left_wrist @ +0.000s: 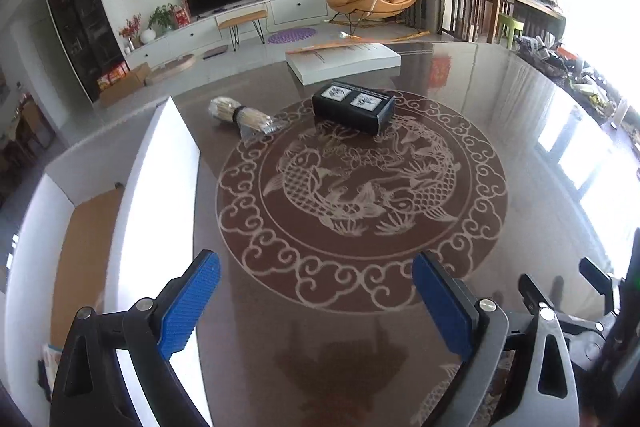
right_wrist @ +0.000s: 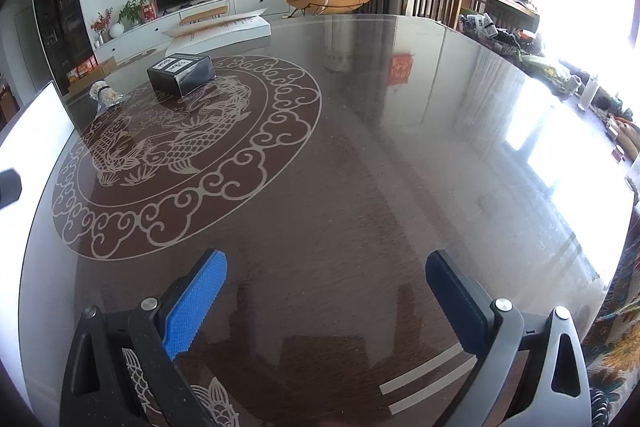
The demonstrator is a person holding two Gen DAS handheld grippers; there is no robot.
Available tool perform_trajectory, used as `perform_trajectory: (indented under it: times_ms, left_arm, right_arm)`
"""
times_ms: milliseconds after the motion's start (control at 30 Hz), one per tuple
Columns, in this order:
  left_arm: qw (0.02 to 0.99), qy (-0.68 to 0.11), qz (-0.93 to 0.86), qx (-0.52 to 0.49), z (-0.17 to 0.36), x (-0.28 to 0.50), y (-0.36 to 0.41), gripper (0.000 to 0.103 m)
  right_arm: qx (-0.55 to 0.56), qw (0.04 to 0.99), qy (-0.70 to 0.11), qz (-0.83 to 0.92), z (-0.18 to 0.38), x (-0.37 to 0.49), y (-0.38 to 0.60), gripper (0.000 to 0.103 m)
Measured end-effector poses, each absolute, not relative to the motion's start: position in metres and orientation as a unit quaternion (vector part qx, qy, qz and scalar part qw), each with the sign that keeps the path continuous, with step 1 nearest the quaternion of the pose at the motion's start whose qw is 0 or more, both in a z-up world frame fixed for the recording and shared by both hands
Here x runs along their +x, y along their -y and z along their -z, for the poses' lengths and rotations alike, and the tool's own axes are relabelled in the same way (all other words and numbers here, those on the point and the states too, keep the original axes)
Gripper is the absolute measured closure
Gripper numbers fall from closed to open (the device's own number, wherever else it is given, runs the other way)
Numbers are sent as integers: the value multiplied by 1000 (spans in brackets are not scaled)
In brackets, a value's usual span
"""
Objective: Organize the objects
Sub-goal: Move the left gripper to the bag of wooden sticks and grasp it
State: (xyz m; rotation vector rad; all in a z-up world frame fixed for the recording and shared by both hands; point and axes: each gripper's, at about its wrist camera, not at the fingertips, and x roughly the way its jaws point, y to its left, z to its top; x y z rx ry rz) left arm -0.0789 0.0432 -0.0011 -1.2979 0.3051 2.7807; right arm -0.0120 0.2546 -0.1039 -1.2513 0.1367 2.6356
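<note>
1. My left gripper point(left_wrist: 316, 273) and right gripper point(right_wrist: 326, 271) both hang empty, jaws spread wide, above the table point(right_wrist: 400, 147).
2. The black box point(left_wrist: 353, 105) sits on the fish medallion, the wrapped stick bundle point(left_wrist: 244, 116) just beside it.
3. I'd approach the black box squarely, gripping across its narrow sides, then carry it to the white carton point(left_wrist: 168, 155) at left.

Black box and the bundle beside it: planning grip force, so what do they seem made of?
Black box: likely card or rigid board, slightly glossy, sharp edges, two white printed labels. Bundle: thin pale sticks, probably wood or bamboo, in clear crinkly plastic wrap.
</note>
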Motion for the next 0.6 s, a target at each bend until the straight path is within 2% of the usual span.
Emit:
perform_trajectory:
  times_ms: [100,200,300,467,600]
  left_arm:
    - [1,-129,-903,-409,-3,-109,-44,5]
    - [-11,-119,-903,-413,-2,-142,-36,5]
    - [-17,-80,-901,-426,0,-190,-24,5]
    - [-4,31,-885,-464,22,-279,-3,5]
    - [-54,67,-870,-486,50,-331,12,5]
  right_arm:
    - [-430,109,-54,-895,106,-13,-257,3]
    - [-438,108,-60,-890,109,-14,-259,3]
    - [-447,105,-65,-886,113,-15,-259,3]
    - [-454,97,-65,-883,116,-17,-257,3]
    - [-454,96,-64,-884,116,-18,-257,3]
